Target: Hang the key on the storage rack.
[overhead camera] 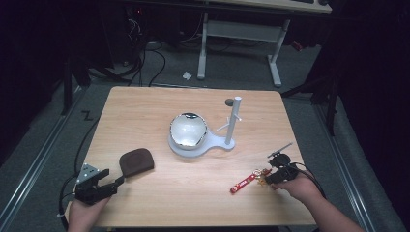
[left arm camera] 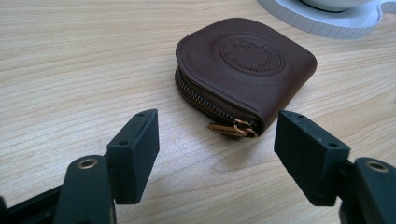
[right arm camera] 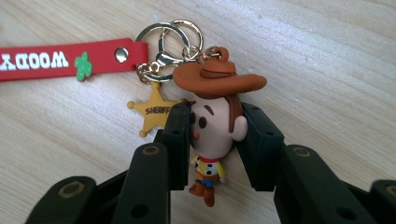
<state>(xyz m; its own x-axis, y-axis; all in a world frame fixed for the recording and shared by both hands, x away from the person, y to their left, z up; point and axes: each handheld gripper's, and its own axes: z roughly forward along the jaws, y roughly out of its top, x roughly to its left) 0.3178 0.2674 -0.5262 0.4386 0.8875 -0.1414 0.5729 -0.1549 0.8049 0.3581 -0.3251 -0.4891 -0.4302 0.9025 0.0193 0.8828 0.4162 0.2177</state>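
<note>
From the high view, a person sat at a wooden surface (overhead camera: 193,188) with a gripper in each hand. The left gripper (overhead camera: 117,181) rested near the surface's left edge, jaws spread wide, with a brown zip pouch (overhead camera: 137,161) just ahead of its tips. The right gripper (overhead camera: 269,176) lay at the right edge, a keychain (overhead camera: 247,181) trailing from its jaws toward the middle. Well ahead of both stood a white stand (overhead camera: 227,141) carrying a shiny bowl (overhead camera: 188,129); what the bowl held could not be made out.

In the left gripper view, the pouch (left arm camera: 247,70) lay closed just beyond the open pads (left arm camera: 135,154), untouched, its brass zip pull pointing back between them. Its embossed seal was too faint to read.

In the right gripper view, the right gripper (right arm camera: 215,140) was clamped on the head of the keychain's cowboy figure (right arm camera: 212,126). A sheriff star (right arm camera: 156,112) sat beside its left jaw, and the red strap (right arm camera: 60,59) ran off the frame.

The step in hand seemed to be picking up the keychain; next would likely come lifting it while the left gripper closed on the pouch to steady it.
</note>
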